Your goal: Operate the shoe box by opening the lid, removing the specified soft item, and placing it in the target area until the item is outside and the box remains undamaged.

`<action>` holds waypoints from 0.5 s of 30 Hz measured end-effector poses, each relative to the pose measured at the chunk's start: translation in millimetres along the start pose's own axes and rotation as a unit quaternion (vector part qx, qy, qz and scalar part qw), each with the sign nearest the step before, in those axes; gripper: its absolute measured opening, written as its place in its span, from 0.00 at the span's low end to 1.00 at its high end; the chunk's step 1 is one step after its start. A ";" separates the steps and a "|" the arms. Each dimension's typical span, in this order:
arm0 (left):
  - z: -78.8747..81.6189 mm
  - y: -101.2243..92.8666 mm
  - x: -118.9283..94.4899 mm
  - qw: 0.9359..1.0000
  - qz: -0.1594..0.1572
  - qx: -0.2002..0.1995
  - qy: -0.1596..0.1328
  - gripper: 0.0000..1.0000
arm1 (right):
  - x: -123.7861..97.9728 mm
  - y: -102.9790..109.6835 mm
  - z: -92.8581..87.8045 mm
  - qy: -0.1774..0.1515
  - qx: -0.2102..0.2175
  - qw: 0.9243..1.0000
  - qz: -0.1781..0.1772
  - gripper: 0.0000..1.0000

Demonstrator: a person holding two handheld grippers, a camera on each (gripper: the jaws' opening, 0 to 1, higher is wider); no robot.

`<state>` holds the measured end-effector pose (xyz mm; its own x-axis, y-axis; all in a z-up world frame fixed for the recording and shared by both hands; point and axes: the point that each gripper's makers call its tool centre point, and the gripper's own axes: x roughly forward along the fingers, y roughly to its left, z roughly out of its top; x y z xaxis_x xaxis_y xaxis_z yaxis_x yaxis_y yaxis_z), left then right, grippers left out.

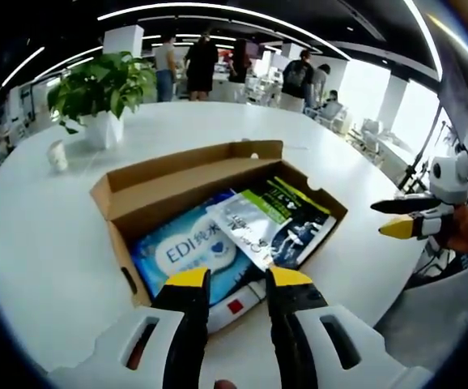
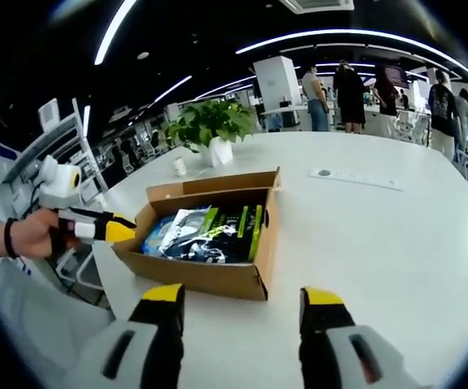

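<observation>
- The shoe box [image 1: 177, 182] is seen standing open on the white desk [image 1: 48, 243], its lid flap folded back toward the far side; in the right gripper view the shoe box [image 2: 210, 271] is seen from one of its brown side walls.
- Soft packets are observed lying flat inside the box: a blue packet [image 1: 187, 253] with white lettering, and a green and dark packet [image 1: 287, 219] overlapping it.
- The same packets are visible in the right gripper view, the blue packet [image 2: 159, 231] at the left and the green and dark packet [image 2: 226, 227] beside it.
- The left tool [image 1: 238, 279] is held released, its yellow-tipped jaws parted just above the near edge of the box, nothing being gripped.
- The right tool [image 2: 242, 298] is held released, jaws wide apart over bare desk, near the box wall but apart from it.
- The right tool [image 1: 408, 219] is also seen from the left gripper view, beside the box.
- A potted plant [image 1: 100, 93] is noted farther off on the desk; people [image 1: 202, 65] are standing beyond.
</observation>
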<state>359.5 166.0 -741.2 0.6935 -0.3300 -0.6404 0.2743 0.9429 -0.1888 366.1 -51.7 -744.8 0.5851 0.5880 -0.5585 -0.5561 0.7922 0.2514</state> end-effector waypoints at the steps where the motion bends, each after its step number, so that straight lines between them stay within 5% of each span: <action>1: -0.1 -0.4 -0.3 1.000 -0.001 -0.001 0.000 0.27 | -0.2 -0.1 -0.1 0.000 0.000 1.000 0.000 0.56; 15: 0.1 -1.4 -2.0 1.000 -0.003 0.004 0.000 0.27 | -5.6 2.7 -3.0 -0.005 0.003 1.000 -0.002 0.56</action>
<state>357.8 165.4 -739.6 0.6912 -0.3359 -0.6399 0.2838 0.9405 -0.1871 359.5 -53.4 -743.4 0.5929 0.5865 -0.5518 -0.5503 0.7954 0.2540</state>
